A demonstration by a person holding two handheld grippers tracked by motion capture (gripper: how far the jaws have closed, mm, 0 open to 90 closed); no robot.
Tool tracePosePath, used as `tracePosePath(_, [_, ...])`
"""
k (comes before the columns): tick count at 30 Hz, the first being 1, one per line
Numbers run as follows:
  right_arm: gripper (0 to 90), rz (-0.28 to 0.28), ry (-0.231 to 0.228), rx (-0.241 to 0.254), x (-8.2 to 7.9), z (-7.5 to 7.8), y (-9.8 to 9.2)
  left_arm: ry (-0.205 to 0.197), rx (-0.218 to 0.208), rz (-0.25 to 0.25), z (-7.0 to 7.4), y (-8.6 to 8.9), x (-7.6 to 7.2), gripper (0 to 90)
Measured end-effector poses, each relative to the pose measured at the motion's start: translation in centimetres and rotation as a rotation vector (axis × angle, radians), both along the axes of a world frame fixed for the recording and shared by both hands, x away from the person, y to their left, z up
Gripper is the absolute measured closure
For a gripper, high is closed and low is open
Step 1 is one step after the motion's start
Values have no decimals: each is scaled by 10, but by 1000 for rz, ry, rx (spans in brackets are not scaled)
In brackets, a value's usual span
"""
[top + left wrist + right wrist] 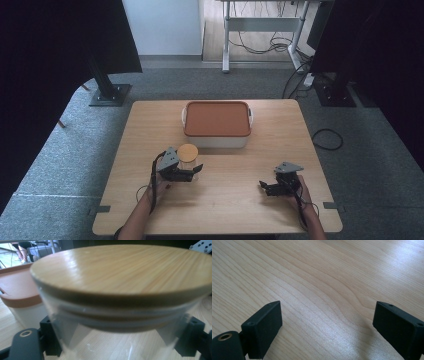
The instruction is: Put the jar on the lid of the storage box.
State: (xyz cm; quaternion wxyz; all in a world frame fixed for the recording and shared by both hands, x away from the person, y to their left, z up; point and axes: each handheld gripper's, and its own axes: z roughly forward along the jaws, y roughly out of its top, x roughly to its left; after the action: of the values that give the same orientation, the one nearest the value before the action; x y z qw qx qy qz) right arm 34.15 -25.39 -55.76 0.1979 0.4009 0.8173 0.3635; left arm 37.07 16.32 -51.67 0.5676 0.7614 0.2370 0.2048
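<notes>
My left gripper (192, 172) fingers pinch the clear glass jar with round wooden lid (188, 159); right gripper (266, 187) fingers spread idle; lifting remains.

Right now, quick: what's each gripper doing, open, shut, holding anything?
Left gripper: jaws either side of the glass jar with the wooden lid; looks gripped.
Right gripper: open, holding nothing, over bare table.
</notes>
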Motion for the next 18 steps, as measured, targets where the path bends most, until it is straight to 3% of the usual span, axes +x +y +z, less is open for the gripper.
tracePosePath(9, [85,1,1,0,0,0,0,2,13,19,-2,-1,0,248])
tracePosePath(18, [85,2,0,0,0,0,0,4,-8,21,-3,1,0,255])
